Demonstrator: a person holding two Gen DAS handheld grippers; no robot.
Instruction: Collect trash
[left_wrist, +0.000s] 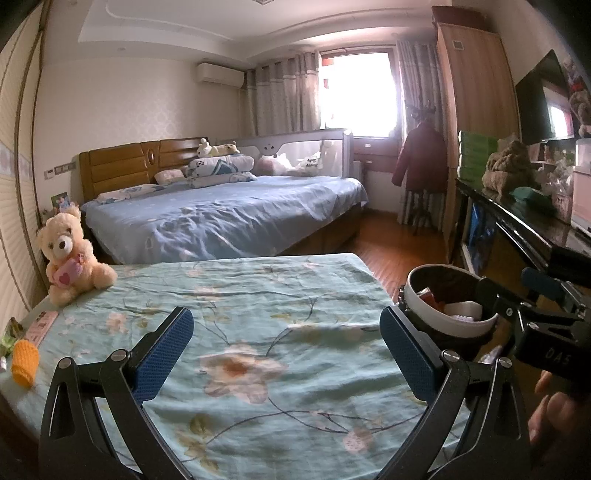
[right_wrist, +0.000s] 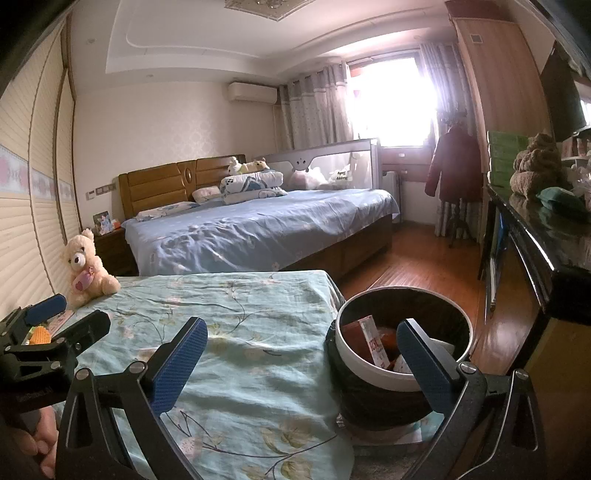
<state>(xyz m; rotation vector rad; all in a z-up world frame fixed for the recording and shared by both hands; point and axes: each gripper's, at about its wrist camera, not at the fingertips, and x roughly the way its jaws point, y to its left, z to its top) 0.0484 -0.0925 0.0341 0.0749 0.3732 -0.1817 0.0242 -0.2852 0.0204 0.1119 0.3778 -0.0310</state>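
Closest to me, the left tongs (left_wrist: 286, 354) hang spread wide over the floral cloth (left_wrist: 258, 332) covering the bench, gripping nothing. The right tongs (right_wrist: 301, 363) are likewise released and empty, one finger over the cloth, the other in front of the open mouth of the trash bin (right_wrist: 373, 373). That bin, white-rimmed with a dark liner, stands just beside the bench's right edge; inside it lie a red-and-white packet (right_wrist: 375, 341) and some other wrappers I cannot make out clearly. A hand (left_wrist: 554, 413) shows at the lower right of the left view, under the other tool's body.

At the bench's left edge sit an orange knitted thing (left_wrist: 25, 363), a pink card (left_wrist: 42, 325) and some green scraps (left_wrist: 9, 338), all near each other. Further along that side a cream teddy bear (left_wrist: 70, 254) sits upright holding a pink heart.

Beyond the bench is a bed (left_wrist: 229, 218) with blue sheets and a wooden headboard, pillows and soft toys piled at its head. Farthest off, the curtained window (left_wrist: 358, 92) glares bright, and a dark red coat (left_wrist: 421, 155) hangs on a stand near it.
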